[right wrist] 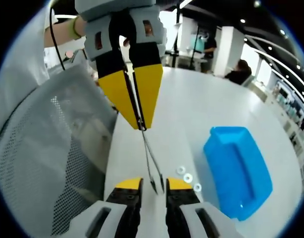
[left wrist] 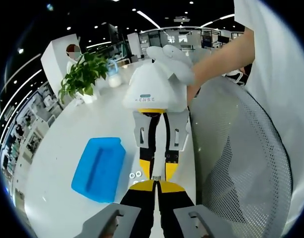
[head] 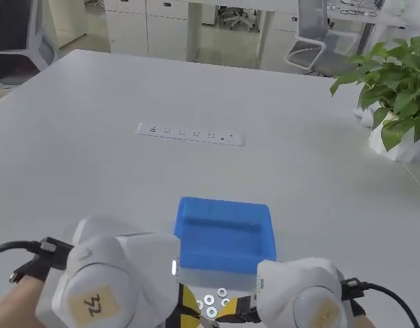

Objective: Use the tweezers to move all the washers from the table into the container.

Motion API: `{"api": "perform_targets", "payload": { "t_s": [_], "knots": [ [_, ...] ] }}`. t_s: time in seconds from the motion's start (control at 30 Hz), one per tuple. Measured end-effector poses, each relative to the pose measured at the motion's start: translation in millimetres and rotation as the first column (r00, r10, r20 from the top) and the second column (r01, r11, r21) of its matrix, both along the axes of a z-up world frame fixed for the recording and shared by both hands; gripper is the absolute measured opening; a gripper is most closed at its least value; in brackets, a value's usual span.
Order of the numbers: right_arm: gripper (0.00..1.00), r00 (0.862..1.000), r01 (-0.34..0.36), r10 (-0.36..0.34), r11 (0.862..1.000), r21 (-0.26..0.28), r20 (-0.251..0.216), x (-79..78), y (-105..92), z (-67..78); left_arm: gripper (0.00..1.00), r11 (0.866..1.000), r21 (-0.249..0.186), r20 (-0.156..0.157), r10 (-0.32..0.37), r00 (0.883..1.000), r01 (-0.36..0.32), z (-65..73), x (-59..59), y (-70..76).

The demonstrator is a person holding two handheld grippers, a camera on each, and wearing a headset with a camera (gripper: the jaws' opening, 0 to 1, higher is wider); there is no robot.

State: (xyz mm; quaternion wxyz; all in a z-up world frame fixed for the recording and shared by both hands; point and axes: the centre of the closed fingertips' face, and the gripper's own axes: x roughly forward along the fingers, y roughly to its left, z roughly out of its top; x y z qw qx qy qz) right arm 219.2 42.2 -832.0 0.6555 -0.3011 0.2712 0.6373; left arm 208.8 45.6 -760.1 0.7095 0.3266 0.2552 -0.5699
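The left gripper [head: 188, 305] carries on top of its white rounded plastic housing [head: 111, 270] a pale yellow square sticker [head: 94, 304]. On the sticker stands a dark zigzag sign, similar to two letters Z side by side. The right gripper [head: 234, 313] has a similar pale sticker [head: 325, 316] on its housing, but the mark on it is too blurred to read.

In the left gripper view, the white housing of the right gripper [left wrist: 158, 174] shows a small teal brand label [left wrist: 145, 99]. It seems to read "XENSE", though the letters are very small.

Far ahead of both grippers lies a long white power strip [head: 191, 134]. Its small dark marks cannot be read.
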Motion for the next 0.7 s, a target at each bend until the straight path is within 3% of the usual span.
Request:
{"api": "perform_targets", "payload": {
  "t_s": [0.17,0.33,0.5,0.7],
  "knots": [
    [0.08,1.0,-0.018,0.018,1.0,0.003,0.014,1.8,3.2,-0.7,0.0,1.0,0.006,0.008,-0.024,1.0,0.024,3.1,-0.3,-3.5],
    [0.07,0.999,-0.015,0.014,1.0,0.017,0.044,8.6,7.2,3.9,0.0,0.999,0.021,0.035,-0.036,0.999,0.035,7.1,2.1,-2.5],
    [0.08,0.999,0.013,-0.015,0.999,0.031,0.051,19.1,11.5,5.9,0.0,0.999,0.027,0.048,-0.029,0.998,0.028,8.6,11.3,0.5],
    [0.08,0.998,0.038,-0.04,0.998,0.04,0.047,25.9,13.6,5.0,0.0,0.999,0.034,0.037,-0.025,0.999,0.024,8.2,21.9,2.3]
  ]
}}
